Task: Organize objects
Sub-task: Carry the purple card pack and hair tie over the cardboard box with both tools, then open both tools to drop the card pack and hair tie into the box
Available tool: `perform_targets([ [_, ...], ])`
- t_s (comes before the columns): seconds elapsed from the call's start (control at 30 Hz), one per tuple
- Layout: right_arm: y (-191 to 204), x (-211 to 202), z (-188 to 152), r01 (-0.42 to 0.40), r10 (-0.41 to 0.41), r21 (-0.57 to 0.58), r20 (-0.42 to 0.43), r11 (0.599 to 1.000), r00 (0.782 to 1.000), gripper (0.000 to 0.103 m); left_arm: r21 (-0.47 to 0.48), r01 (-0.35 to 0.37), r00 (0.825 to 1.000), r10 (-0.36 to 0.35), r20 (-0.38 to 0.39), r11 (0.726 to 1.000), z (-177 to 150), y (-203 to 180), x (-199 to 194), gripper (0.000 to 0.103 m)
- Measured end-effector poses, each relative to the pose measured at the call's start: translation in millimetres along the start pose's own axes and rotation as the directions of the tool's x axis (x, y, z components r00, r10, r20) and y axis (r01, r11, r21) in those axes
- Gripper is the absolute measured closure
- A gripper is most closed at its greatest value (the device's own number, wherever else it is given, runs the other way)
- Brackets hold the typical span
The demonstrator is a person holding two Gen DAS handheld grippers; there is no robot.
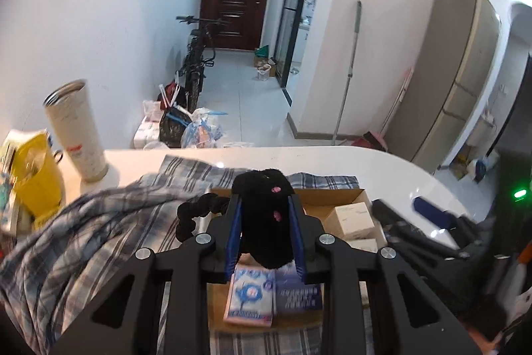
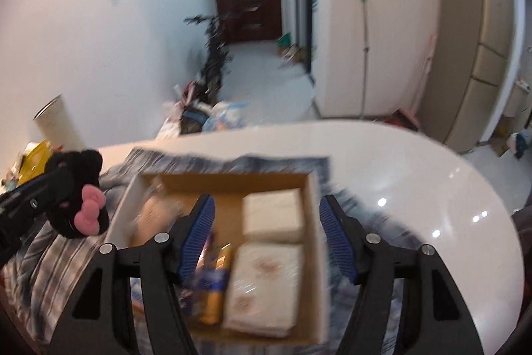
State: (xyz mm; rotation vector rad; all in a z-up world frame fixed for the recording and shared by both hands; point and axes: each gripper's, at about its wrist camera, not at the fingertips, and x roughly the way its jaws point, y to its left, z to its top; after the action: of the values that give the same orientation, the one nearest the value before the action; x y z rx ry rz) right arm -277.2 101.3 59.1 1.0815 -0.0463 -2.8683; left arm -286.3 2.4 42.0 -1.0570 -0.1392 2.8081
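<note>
My left gripper [image 1: 264, 202] is shut on a black plush toy [image 1: 264, 215] with pink spots and holds it above the cardboard box [image 1: 345, 192]. The toy with its pink bow [image 2: 88, 212] also shows at the left of the right wrist view, left of the box [image 2: 314, 208]. My right gripper [image 2: 267, 218] is open and empty above the box. In the box lie white tissue packs [image 2: 272, 215], a wrapped white pack [image 2: 266, 281] and small blue and yellow packets [image 2: 212, 285]. A pink-blue packet [image 1: 251, 295] and a blue booklet [image 1: 299, 291] lie under my left gripper.
The box sits on a plaid cloth [image 1: 83, 232] on a white rounded table [image 2: 415, 175]. A tall steel tumbler [image 1: 76, 128] and a yellow mug [image 1: 40, 175] stand at the far left. Black items [image 1: 432, 222] lie right of the box. The table's far edge drops to the floor.
</note>
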Motion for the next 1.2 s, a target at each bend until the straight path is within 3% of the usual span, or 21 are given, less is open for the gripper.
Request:
perform_targets([
  [0.17,-25.4,7.1,5.9,-0.029,0.031,0.068,-0.025,0.997,0.999,0.038,0.004,0.067,0.996,-0.067,-0.064,0.998,6.7,-19.1,40.2,0.075],
  [0.3,-28.8,12.6,6.9,-0.024,0.027,0.059,-0.04,0.998,0.999,0.038,0.051,0.039,0.997,-0.035,-0.071,0.998,6.3,-34.1,54.8,0.075],
  [0.43,-31.2,17.3,5.2,-0.014,0.017,0.051,-0.049,0.999,0.999,0.038,0.039,0.05,0.995,-0.047,-0.084,0.998,8.1,-38.0,61.5,0.075],
  [0.8,-37.7,15.0,5.5,-0.014,0.017,0.067,-0.044,0.998,0.999,0.038,0.062,0.019,0.997,-0.014,-0.08,0.998,6.2,-34.0,62.5,0.075],
  [1.1,-34.4,-2.1,10.7,-0.031,0.03,0.048,0.011,0.998,0.999,0.038,0.069,0.002,1.0,-0.002,-0.004,0.998,7.7,-21.4,32.3,0.074],
  [1.13,-34.7,-6.7,11.9,-0.034,0.033,0.048,0.029,0.998,0.999,0.038,0.061,0.001,1.0,-0.002,0.014,0.998,8.7,-19.6,26.9,0.069],
  [1.17,-35.1,-11.1,13.0,-0.038,0.035,0.049,0.047,0.998,0.998,0.038,0.052,-0.005,0.999,0.003,0.034,0.999,9.4,-18.1,21.5,0.045],
  [1.2,-35.2,-15.2,14.1,-0.041,0.038,0.05,0.062,0.998,0.997,0.038,0.043,-0.022,0.998,0.02,0.062,0.999,10.0,-16.7,15.7,0.012],
])
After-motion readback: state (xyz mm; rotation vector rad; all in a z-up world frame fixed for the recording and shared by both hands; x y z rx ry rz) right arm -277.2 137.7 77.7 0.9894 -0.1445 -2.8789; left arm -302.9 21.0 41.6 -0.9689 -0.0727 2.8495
